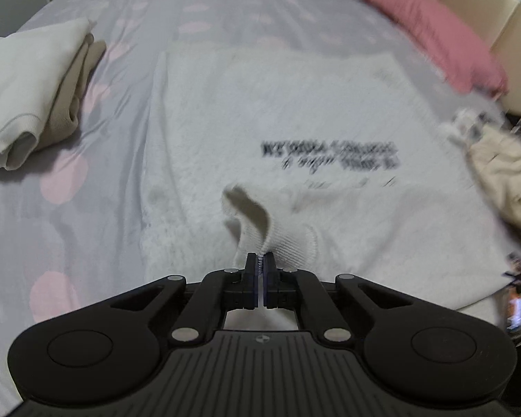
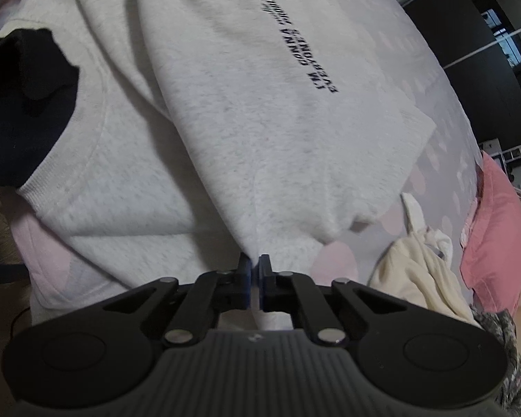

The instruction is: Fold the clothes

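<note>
Spotted bed [image 1: 87, 132], both tongs [image 1: 261, 260] [image 2: 254, 263] pinching white sweatshirt [image 1: 278, 111] [image 2: 243, 121]

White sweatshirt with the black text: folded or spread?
Partly folded. The white sweatshirt has one side panel doubled over its body; both grippers, left gripper and right gripper, pinch its edges.

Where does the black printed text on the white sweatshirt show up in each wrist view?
Left wrist view: the printed text sits right of centre, blurred and upside down, beyond the left tool, which pinches a ribbed edge of the sweatshirt.
Right wrist view: the text runs near-vertically, upper right of centre.
Shared landmark: the pink pillow, at the right in both.
</note>
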`<act>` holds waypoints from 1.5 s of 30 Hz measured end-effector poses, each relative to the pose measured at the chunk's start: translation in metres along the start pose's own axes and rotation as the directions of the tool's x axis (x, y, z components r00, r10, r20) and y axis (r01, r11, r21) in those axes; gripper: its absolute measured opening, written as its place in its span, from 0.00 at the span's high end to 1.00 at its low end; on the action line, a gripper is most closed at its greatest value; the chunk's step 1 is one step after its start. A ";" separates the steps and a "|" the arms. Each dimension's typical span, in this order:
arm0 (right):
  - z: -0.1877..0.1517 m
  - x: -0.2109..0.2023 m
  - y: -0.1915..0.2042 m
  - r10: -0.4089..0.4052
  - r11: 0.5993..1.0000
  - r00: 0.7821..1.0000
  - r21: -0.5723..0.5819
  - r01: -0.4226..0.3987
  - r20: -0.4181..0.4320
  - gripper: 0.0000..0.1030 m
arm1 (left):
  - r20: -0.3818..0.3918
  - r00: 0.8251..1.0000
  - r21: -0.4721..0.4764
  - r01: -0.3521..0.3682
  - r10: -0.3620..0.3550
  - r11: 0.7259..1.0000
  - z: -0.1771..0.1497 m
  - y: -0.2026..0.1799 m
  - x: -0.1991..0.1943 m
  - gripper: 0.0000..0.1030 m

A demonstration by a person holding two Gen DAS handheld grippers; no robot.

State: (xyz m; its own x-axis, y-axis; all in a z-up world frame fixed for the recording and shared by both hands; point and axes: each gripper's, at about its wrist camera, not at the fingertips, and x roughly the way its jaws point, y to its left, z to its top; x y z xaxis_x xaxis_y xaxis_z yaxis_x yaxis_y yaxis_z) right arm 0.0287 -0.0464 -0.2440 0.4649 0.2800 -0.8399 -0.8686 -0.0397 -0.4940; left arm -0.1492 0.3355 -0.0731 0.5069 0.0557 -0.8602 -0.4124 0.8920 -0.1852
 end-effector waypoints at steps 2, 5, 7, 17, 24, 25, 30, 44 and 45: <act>-0.005 -0.002 -0.005 0.009 1.000 1.000 0.015 -0.009 -0.012 0.96 | -0.001 1.000 -0.020 0.018 -0.018 1.000 -0.001 0.002 -0.016 1.00; -0.010 0.005 -0.006 0.046 0.999 0.998 0.018 -0.045 -0.038 0.96 | -0.059 0.998 -0.024 0.002 -0.003 1.000 -0.008 0.008 -0.020 1.00; -0.011 0.011 -0.001 0.069 0.998 0.996 -0.001 -0.069 -0.053 0.96 | -0.116 0.993 -0.004 -0.027 0.026 1.000 -0.016 0.011 -0.009 1.00; -0.007 0.027 -0.010 0.184 0.982 0.978 0.064 -0.179 -0.098 0.85 | -0.233 0.962 0.136 -0.115 0.145 0.984 -0.039 0.002 0.040 0.98; -0.015 0.005 -0.055 0.338 0.897 0.941 0.290 -0.333 0.033 0.64 | -0.197 0.974 0.070 -0.096 0.108 0.993 -0.031 0.008 0.015 0.72; -0.015 0.002 -0.060 0.353 0.880 0.933 0.317 -0.354 0.063 0.62 | -0.176 0.979 0.058 -0.093 0.102 0.994 -0.029 0.010 0.009 0.71; -0.015 -0.011 -0.095 0.361 0.782 0.908 0.461 -0.420 0.214 0.52 | -0.073 0.993 0.012 -0.093 0.094 0.996 -0.017 0.016 -0.013 0.59; -0.024 0.025 -0.154 0.099 0.603 0.971 0.763 -0.234 0.219 0.42 | 0.071 0.972 -0.004 -0.224 0.224 0.975 -0.015 0.025 -0.009 0.59; -0.025 0.026 -0.157 0.087 0.590 0.973 0.776 -0.222 0.213 0.37 | 0.081 0.969 -0.005 -0.236 0.235 0.972 -0.015 0.025 -0.008 0.59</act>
State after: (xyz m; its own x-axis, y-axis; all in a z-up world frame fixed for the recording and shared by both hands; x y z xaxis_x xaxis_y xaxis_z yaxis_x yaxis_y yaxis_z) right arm 0.1813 -0.0568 -0.1946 0.3403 0.4732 -0.8125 -0.7493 0.6585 0.0697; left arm -0.1751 0.3507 -0.0780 0.4554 0.3002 -0.8381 -0.5238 0.8516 0.0204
